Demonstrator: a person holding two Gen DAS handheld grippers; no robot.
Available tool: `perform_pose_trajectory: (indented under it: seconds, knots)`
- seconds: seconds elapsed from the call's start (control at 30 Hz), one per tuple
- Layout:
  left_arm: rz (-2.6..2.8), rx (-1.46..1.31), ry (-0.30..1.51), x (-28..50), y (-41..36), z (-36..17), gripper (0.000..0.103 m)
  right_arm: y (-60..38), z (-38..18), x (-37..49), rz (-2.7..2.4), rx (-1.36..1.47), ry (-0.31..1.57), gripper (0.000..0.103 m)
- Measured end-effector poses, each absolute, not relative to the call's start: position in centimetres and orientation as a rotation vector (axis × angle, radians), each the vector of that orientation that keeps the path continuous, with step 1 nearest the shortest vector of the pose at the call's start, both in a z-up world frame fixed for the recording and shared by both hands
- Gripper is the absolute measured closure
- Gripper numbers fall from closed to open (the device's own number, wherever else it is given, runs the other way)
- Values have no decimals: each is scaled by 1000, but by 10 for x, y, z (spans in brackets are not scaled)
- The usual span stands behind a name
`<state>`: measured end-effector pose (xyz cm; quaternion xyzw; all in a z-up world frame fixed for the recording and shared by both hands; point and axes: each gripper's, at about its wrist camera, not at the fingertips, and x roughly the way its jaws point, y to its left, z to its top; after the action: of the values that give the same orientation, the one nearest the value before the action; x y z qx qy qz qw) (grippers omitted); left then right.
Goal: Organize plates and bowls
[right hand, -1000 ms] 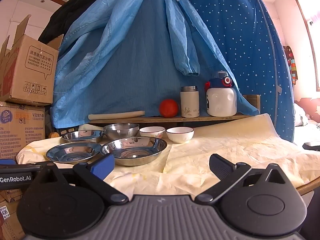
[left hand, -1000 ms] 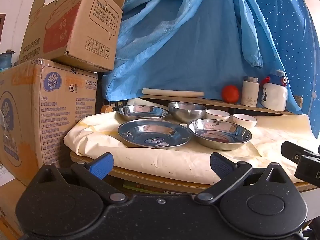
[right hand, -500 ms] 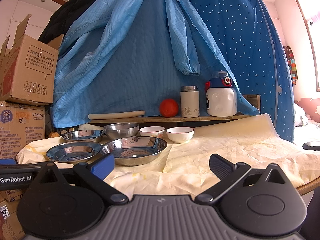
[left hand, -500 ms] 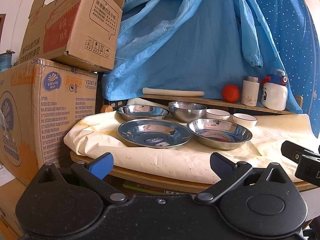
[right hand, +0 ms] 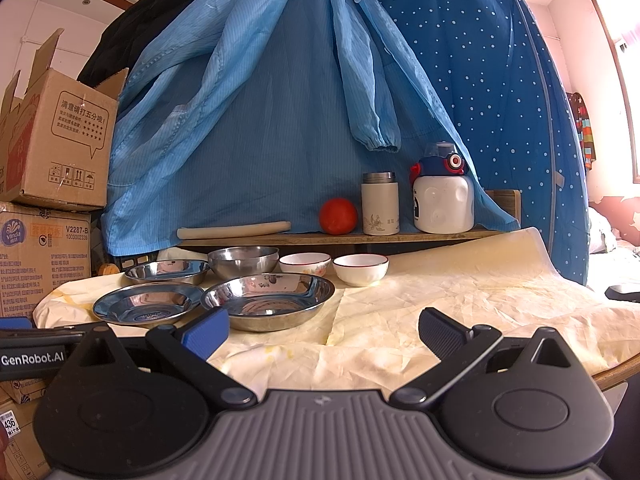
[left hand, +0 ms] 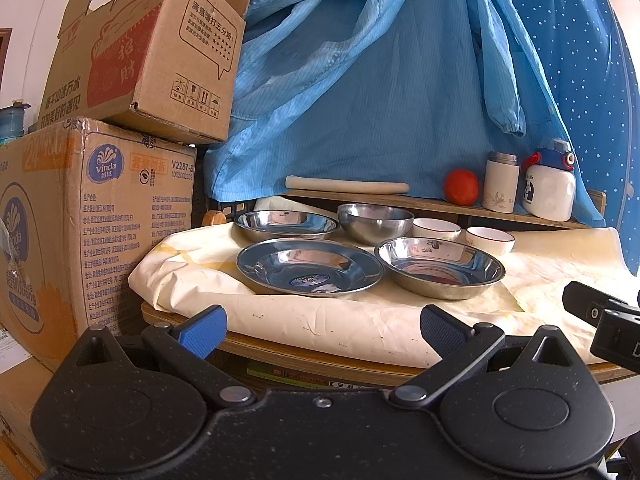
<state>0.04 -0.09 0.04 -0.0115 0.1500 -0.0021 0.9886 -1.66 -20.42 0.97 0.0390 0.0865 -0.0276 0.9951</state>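
On the cream-covered table [left hand: 360, 320] stand a flat steel plate [left hand: 308, 266], a deeper steel plate [left hand: 440, 266], a steel plate behind [left hand: 286, 224], a steel bowl [left hand: 376, 222] and two white bowls [left hand: 436, 229] [left hand: 490, 239]. The same set shows in the right wrist view: plates [right hand: 148, 304] [right hand: 268, 298] [right hand: 168, 272], steel bowl [right hand: 243, 261], white bowls [right hand: 305, 263] [right hand: 361, 269]. My left gripper [left hand: 322, 328] is open and empty, before the table's front edge. My right gripper [right hand: 324, 330] is open and empty over the front of the table.
Stacked cardboard boxes [left hand: 96, 208] stand left of the table. A shelf [right hand: 340, 236] behind holds a rolling pin [right hand: 234, 230], a red ball [right hand: 338, 216], a thermos [right hand: 380, 204] and a white bottle [right hand: 442, 196]. Blue coats [right hand: 260, 120] hang behind.
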Motion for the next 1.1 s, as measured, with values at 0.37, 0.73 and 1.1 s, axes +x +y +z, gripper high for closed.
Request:
perform_pose_trajectory:
  seconds: [0.37,0.73,1.1]
  knots:
    - [-5,-23,302,1,-1,0,1,-204,10,-17,-55,78,174,0]
    - [-4,-23,302,0,-1,0,1,-204,10,-17,-55,78,173,0]
    - [-4,-26,315,0,2,-3,1,-204,9,-17,-55,77,173,0]
